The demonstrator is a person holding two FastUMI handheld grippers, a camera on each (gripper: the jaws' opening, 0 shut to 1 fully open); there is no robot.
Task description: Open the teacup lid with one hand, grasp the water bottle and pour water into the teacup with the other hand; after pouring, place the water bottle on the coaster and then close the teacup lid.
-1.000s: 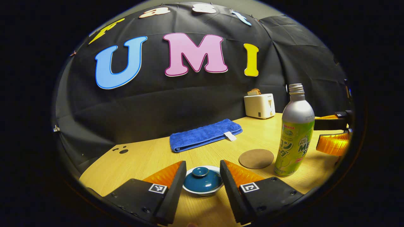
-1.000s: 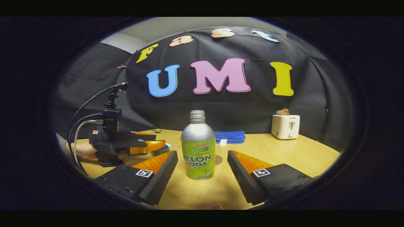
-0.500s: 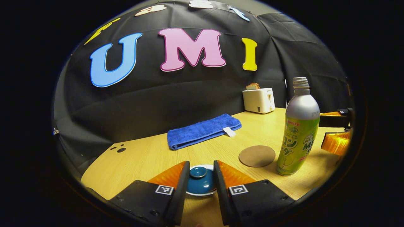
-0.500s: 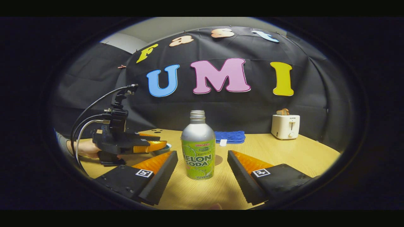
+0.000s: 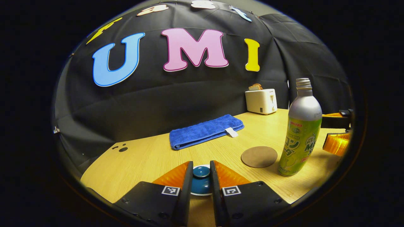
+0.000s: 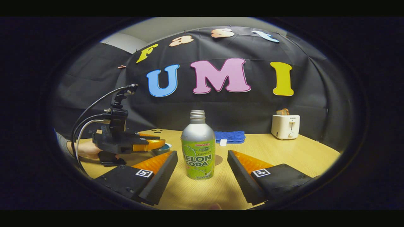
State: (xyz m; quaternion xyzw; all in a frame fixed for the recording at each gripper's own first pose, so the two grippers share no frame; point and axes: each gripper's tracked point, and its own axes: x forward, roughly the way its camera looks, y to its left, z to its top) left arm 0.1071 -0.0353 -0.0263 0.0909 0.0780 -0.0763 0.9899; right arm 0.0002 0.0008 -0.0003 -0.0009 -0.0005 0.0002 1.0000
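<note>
Pale wooden counter (image 5: 151, 160) in a black-cloth booth, with the dark teal glazed teacup lid (image 5: 201, 183) sitting on its white-rimmed teacup (image 6: 161, 148) at the near edge. Left gripper (image 5: 201, 176) is down over it, jaws drawn narrow either side of the small round knob (image 5: 201, 171); contact looks likely but can't confirm both fingers press. Lid reads as ceramic: stiff, light, slick, chippable, so take the knob squarely and lift straight up. Just right of the cup lies the flat round brown cork coaster (image 5: 259, 156), bare. Beside that stands the silver-shouldered aluminium bottle with a green label (image 6: 198, 148), upright, cap off, so it must stay vertical until over the cup; smooth and thin-walled, best gripped mid-body on the label. Right gripper (image 6: 202, 171) has jaws wide, bottle between them, not touching. Further back: folded blue towel (image 5: 205, 131), white toaster (image 5: 261, 101).
</note>
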